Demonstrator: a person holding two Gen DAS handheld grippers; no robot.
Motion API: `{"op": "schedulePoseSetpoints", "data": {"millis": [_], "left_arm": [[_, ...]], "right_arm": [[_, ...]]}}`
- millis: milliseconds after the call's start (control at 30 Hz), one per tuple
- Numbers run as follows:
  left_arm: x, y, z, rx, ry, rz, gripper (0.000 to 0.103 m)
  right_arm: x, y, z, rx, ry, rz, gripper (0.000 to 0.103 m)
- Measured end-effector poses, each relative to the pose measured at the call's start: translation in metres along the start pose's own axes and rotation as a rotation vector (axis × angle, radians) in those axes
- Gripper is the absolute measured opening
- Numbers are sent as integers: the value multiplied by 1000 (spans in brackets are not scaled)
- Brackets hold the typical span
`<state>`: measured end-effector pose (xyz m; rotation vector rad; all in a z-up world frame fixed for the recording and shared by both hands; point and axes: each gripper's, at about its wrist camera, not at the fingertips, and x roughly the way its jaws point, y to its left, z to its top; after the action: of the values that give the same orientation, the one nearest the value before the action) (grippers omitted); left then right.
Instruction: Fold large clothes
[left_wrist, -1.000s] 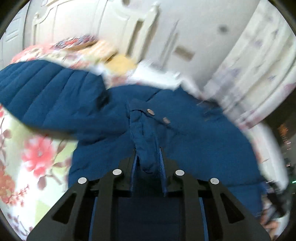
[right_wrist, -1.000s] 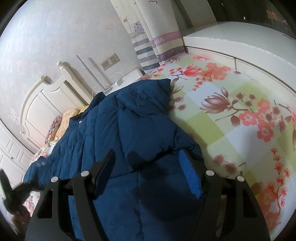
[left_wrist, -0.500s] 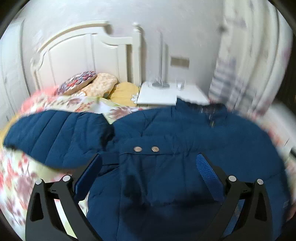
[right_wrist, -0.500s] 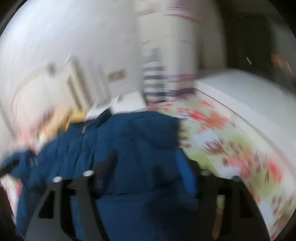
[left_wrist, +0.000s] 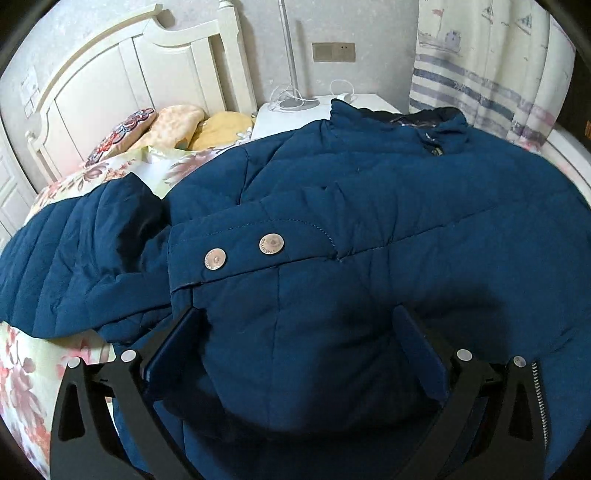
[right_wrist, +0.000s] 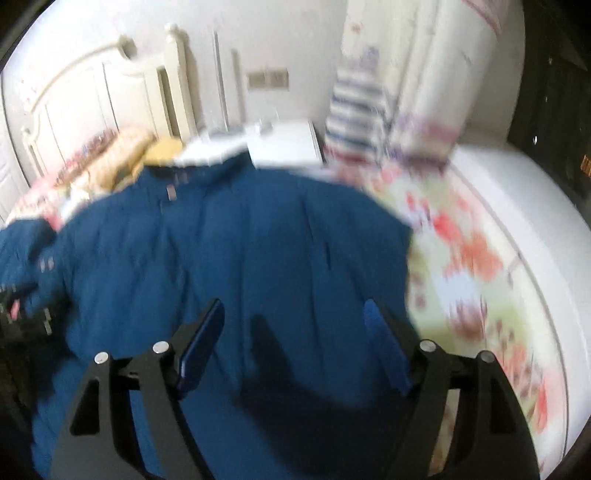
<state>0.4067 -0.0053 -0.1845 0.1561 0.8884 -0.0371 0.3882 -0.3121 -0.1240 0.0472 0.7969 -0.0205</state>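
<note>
- the big dark-blue quilted puffer jacket (left_wrist: 369, 206) is spread across the flower-print bedspread (left_wrist: 26, 369), collar up toward the white bedside table (left_wrist: 295, 114), filling most of both wrist views.
- it looks puffy and soft, so my read is light for its bulk, with springy padding that will push back against any crease; the shell looks smooth and may slide on itself.
- best places to take hold, i'd judge: the firmer stitched edges, like the cuff band with its two metal snap buttons (left_wrist: 243, 251), the hem, or the zipper edge (left_wrist: 541, 398) at lower right. a pinch of padding alone could slip out.
- left gripper (left_wrist: 295, 354): fingers wide apart, jacket fabric lying between them but the pads pressing on nothing.
- right gripper (right_wrist: 291, 354): also spread apart over the jacket's body, nothing clamped. this view is smeared with motion, so fine detail is lost.
- now the change: a second ago the left gripper was pinched tight on the narrow snap-button cuff, lifting it in a fold. it has let go, and the cuff band now lies flat across the jacket's chest with the sleeve laid over.
- the other sleeve (left_wrist: 74, 251) trails off to the left over the bedspread, as it did a second ago.
- the right gripper was already parted then, and its jaws have just been opening a little more, only loose fabric beneath them. its view has swung to square up with the cream wooden headboard (right_wrist: 92, 92).
</note>
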Motion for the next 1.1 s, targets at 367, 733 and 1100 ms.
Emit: {"op": "schedulePoseSetpoints", "data": {"millis": [367,733,1100], "left_arm": [[-1,2,0,-15,7,-21,99],[-24,28,-2,-133,-86,-146,99],[-95,332,-102,-1118,-379,-237,98]], "right_arm": [[95,11,38,15,175,-36,82],[31,85,-43,-184,97,-35,100],[37,73,-46,-124,92,20,100]]}}
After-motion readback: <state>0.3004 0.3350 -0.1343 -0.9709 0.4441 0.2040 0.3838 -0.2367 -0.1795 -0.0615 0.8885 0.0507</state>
